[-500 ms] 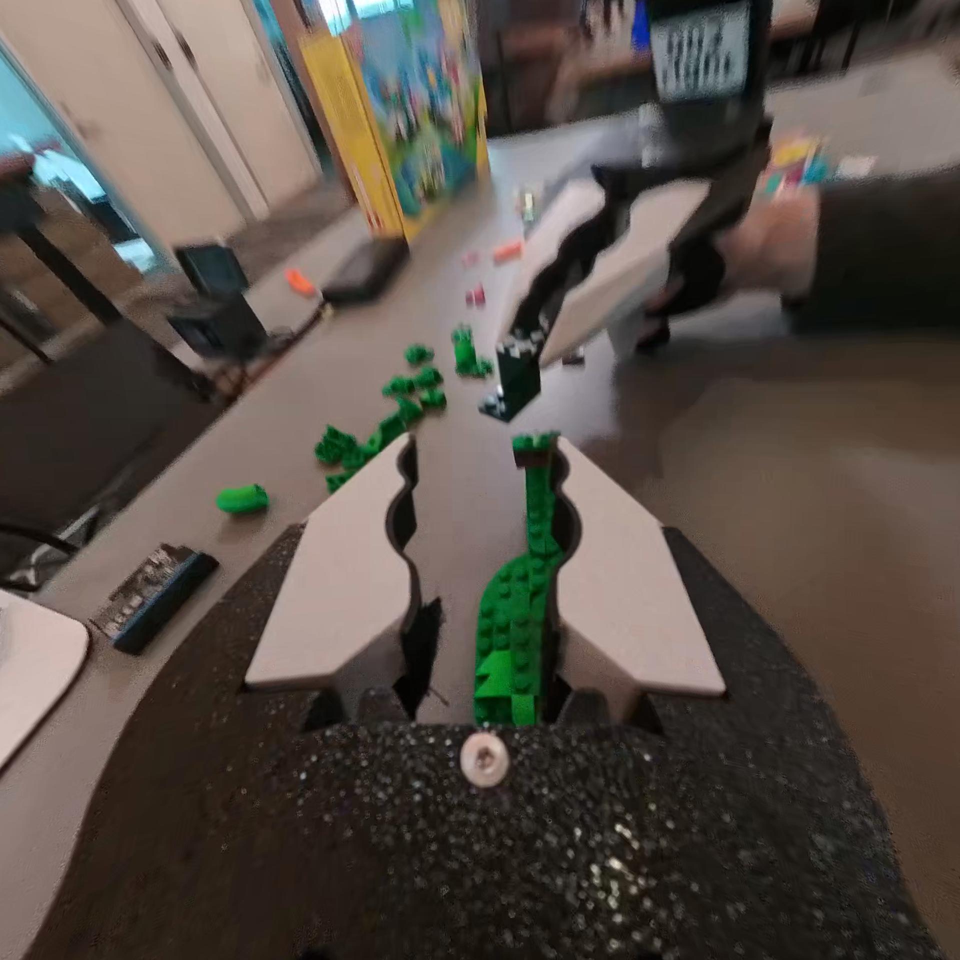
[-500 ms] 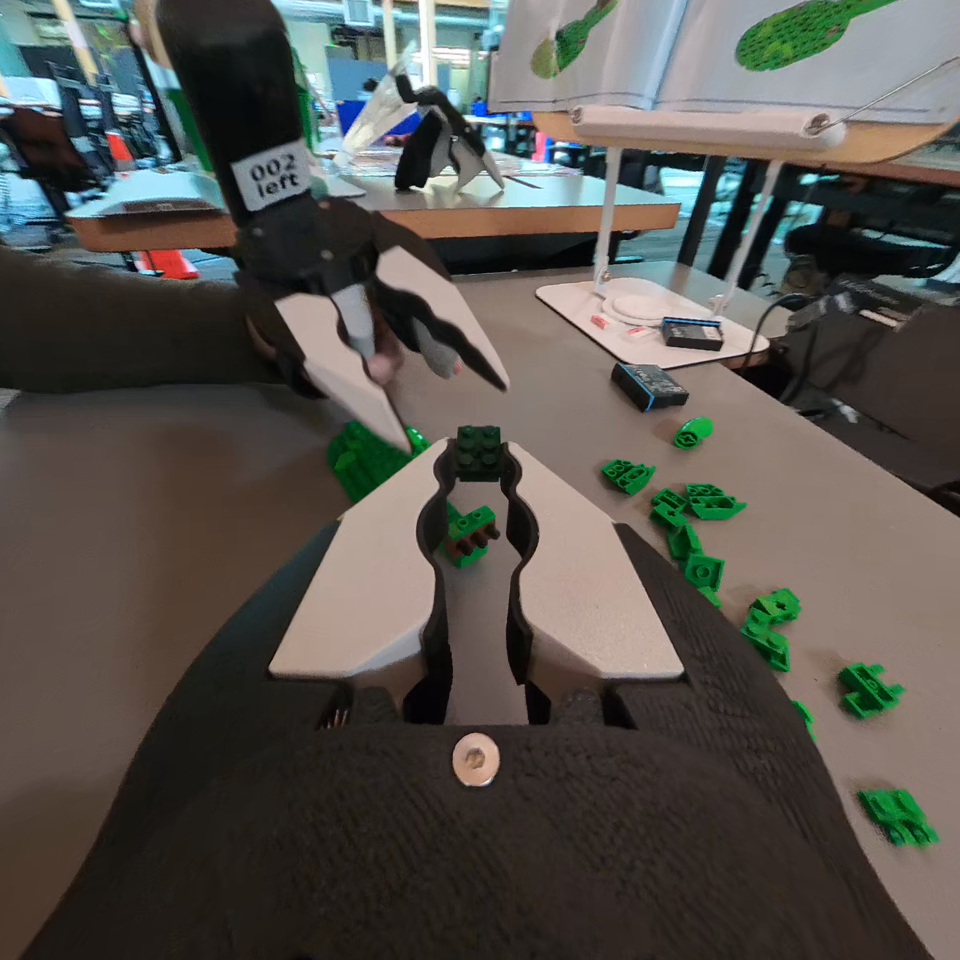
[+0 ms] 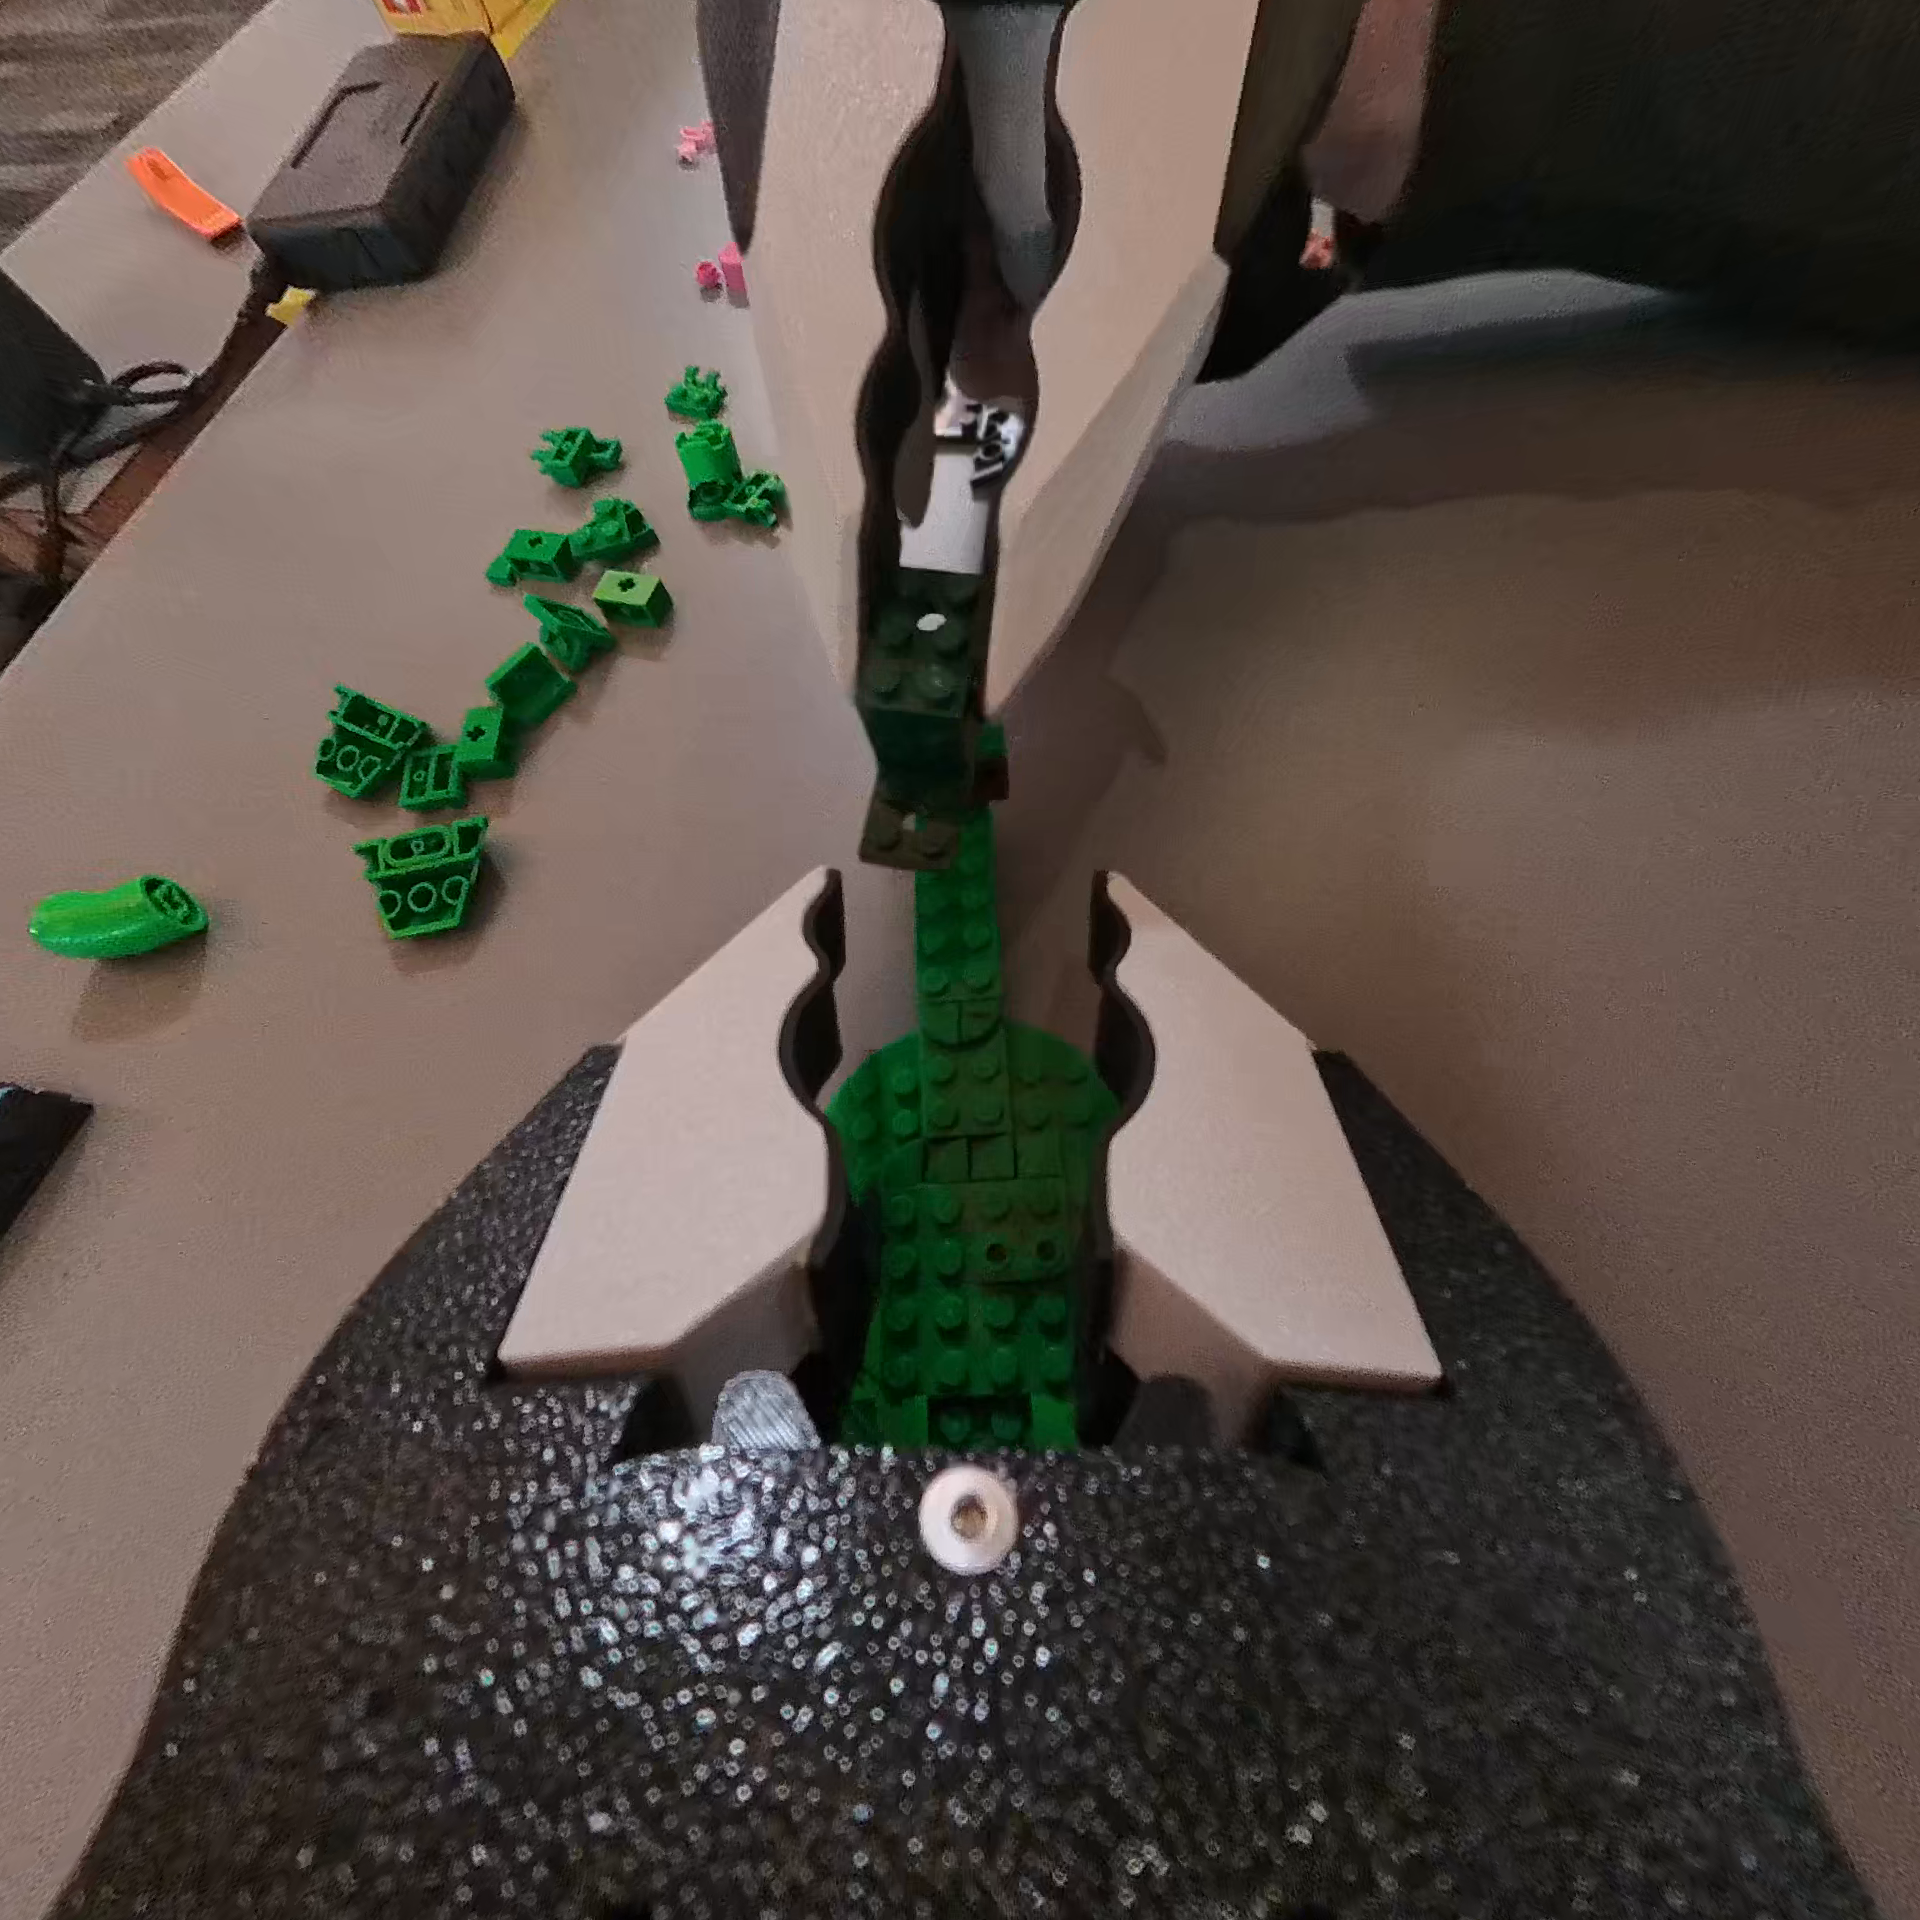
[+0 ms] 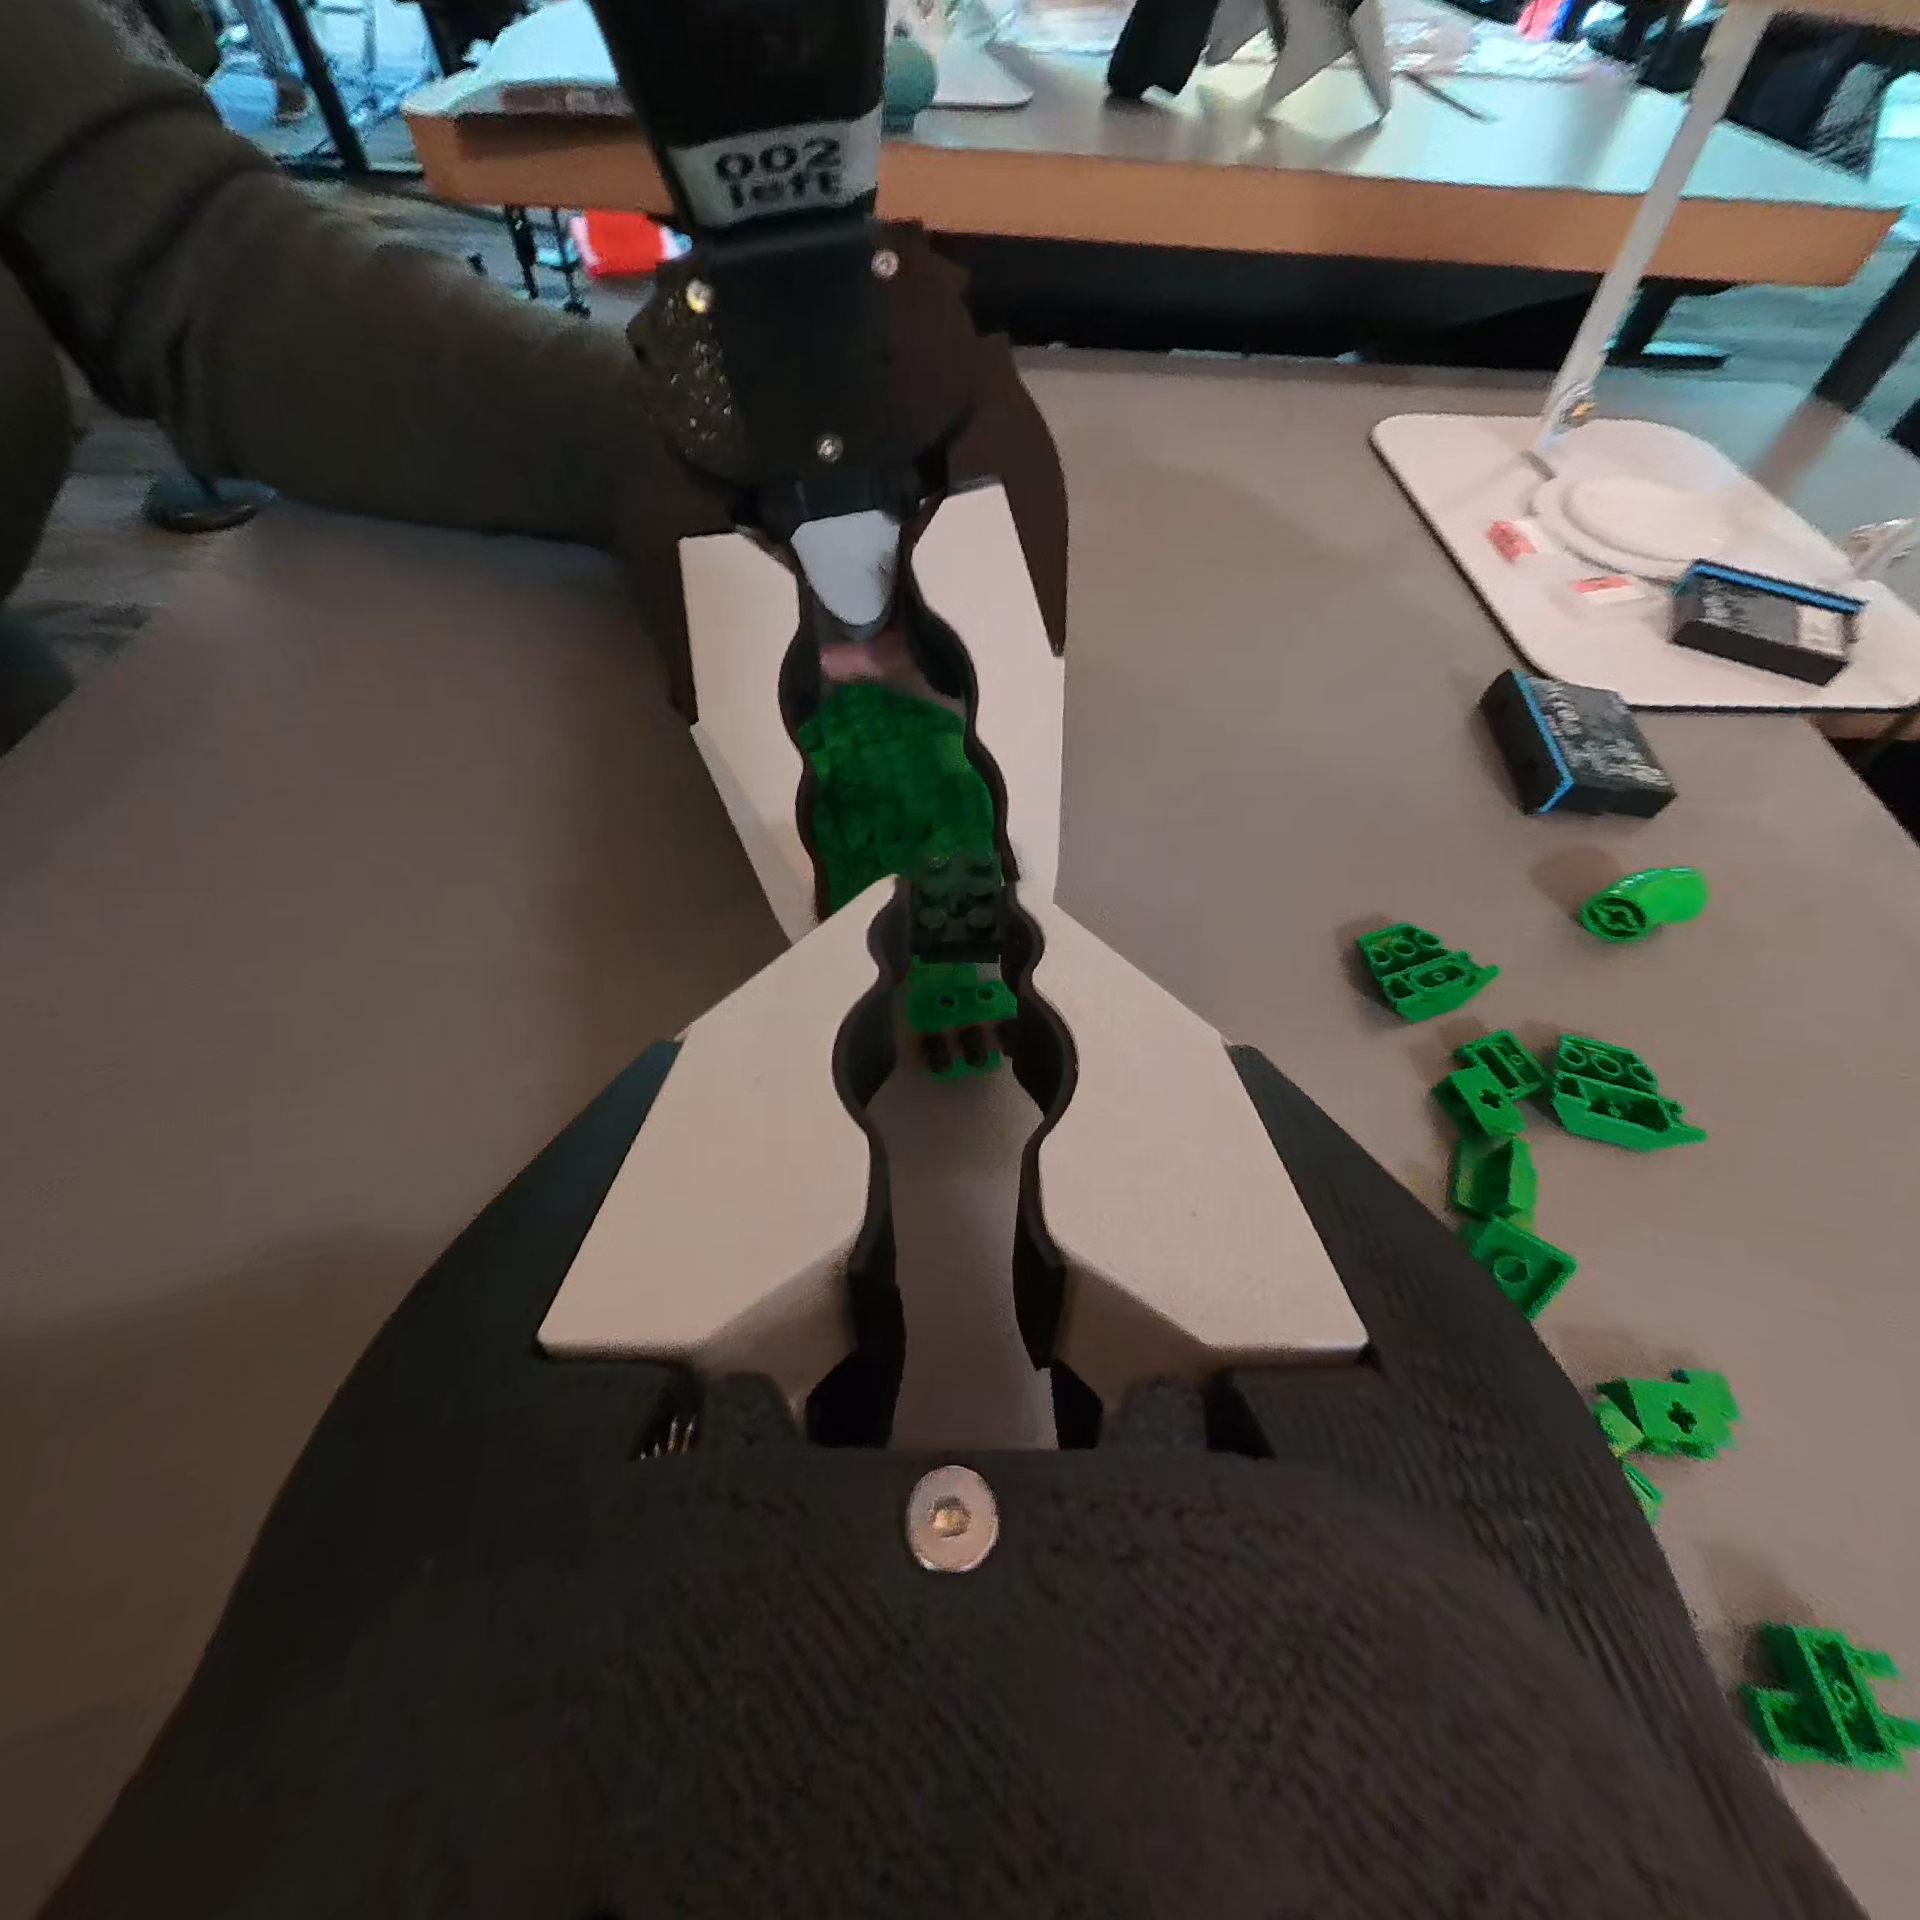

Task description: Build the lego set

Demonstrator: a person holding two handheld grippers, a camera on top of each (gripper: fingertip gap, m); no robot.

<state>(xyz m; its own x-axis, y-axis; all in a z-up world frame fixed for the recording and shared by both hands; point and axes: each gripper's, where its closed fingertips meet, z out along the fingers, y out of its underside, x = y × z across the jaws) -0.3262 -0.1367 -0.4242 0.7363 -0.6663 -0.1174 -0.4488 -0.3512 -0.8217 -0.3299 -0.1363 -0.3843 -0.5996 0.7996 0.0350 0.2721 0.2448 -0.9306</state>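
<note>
- Your left hand-held gripper (image 3: 966,935) has its fingers spread apart around a flat green lego build (image 3: 961,1226), shaped like a rounded body with a long narrow neck. Whether the fingers actually press on it, you cannot tell from these views.
- The build's neck points forward, away from the left gripper and toward your right one.
- Your right hand-held gripper (image 4: 951,914) is closed on a small dark green brick (image 4: 956,914), pinched at its fingertips.
- That brick sits at the far tip of the build's neck, touching or just above it.
- The two grippers face each other, tips nearly meeting, over the grey bench (image 3: 1455,831).
- Loose green lego pieces (image 3: 520,665) lie scattered on the bench to the left of the left gripper.
- A curved green piece (image 3: 114,914) lies apart from them.
</note>
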